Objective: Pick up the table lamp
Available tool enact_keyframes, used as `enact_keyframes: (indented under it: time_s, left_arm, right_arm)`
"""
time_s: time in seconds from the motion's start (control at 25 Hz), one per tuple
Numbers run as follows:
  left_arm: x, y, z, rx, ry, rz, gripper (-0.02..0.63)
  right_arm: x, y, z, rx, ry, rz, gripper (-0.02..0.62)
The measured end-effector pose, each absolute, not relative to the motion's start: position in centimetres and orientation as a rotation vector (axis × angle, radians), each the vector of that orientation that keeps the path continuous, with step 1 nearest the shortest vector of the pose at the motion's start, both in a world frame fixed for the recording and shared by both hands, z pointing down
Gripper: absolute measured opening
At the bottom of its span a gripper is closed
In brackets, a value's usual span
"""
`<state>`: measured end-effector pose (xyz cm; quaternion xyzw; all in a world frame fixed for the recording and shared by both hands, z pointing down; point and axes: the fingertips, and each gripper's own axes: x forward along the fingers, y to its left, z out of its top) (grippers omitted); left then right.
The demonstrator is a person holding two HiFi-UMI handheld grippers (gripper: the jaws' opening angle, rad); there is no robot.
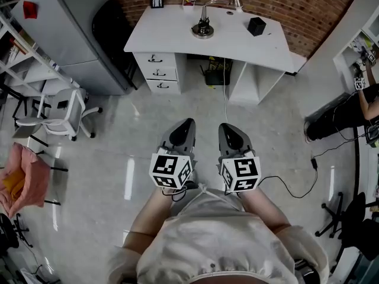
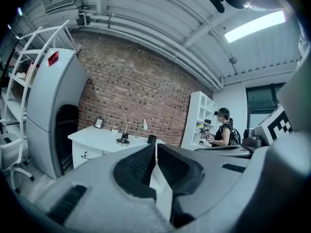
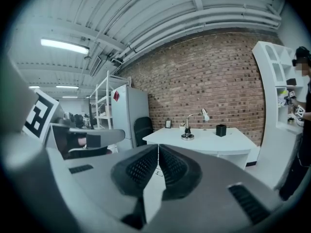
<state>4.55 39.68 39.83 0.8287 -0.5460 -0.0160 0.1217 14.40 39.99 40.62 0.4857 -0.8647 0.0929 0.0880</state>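
Observation:
A silver table lamp (image 1: 203, 26) with a round base and a bent arm stands on the white desk (image 1: 177, 37) against the brick wall. The same lamp (image 2: 124, 136) shows small and far in the left gripper view, and the lamp (image 3: 188, 130) also appears in the right gripper view. My left gripper (image 1: 183, 126) and right gripper (image 1: 227, 130) are held side by side over the floor, well short of the desk. Both are shut with nothing between their jaws.
A black cube-shaped holder (image 1: 256, 26) and a small picture frame (image 1: 157, 0) also sit on the desk. Drawers (image 1: 156, 71) fill its left side. A grey cabinet (image 1: 71, 28) and a white chair (image 1: 62, 111) stand left. A cable (image 1: 284, 185) trails on the floor. A person (image 3: 301, 125) stands at right.

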Motion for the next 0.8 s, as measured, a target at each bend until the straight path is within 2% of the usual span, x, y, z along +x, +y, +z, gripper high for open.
enact_keyframes:
  time_s: [0.4, 0.8]
  left_arm:
    - [-3.4, 32.9, 39.7, 2.411, -1.548, -0.06, 0.026]
    - [-6.5, 28.5, 42.5, 2.316, -1.59, -0.033, 0.026]
  right_arm:
    - [7.0, 32.6, 40.6, 1.483, -2.541, 0.3, 0.028]
    - [5.0, 26.8, 42.4, 1.43, -2.544, 0.335, 0.028]
